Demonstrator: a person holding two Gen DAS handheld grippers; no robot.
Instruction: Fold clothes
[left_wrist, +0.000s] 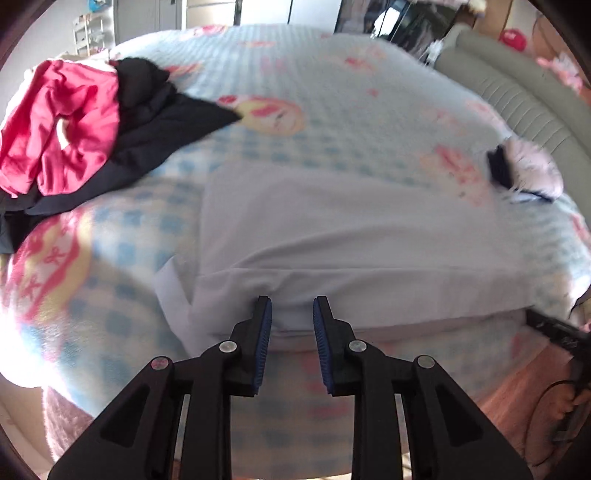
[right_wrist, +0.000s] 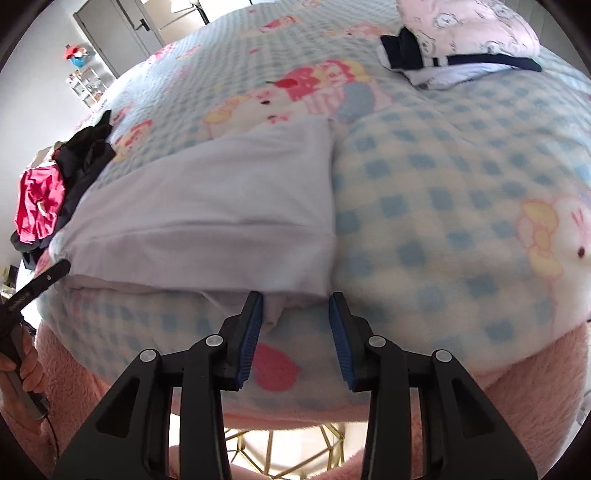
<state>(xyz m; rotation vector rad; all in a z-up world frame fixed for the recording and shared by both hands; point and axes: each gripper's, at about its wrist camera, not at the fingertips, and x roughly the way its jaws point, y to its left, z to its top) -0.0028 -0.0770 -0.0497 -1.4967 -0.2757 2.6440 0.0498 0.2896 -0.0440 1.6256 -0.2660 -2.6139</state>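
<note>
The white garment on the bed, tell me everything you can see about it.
The white garment is plain, soft-looking cloth, lying partly folded and mostly flat on the checked blanket. Its near folded edge shows layers. Both open grippers, left and right, are at that edge, neither clamping it.

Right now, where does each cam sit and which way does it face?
Left wrist: on the left tool, facing across the bed along the white garment's near edge; open fingers, right tool's edge at far right.
Right wrist: on the right tool, facing the same garment's near right corner; open fingers, a hand holding the left tool at far left.
Shared: white garment, checked blanket, red and black clothes pile, folded stack.
</note>
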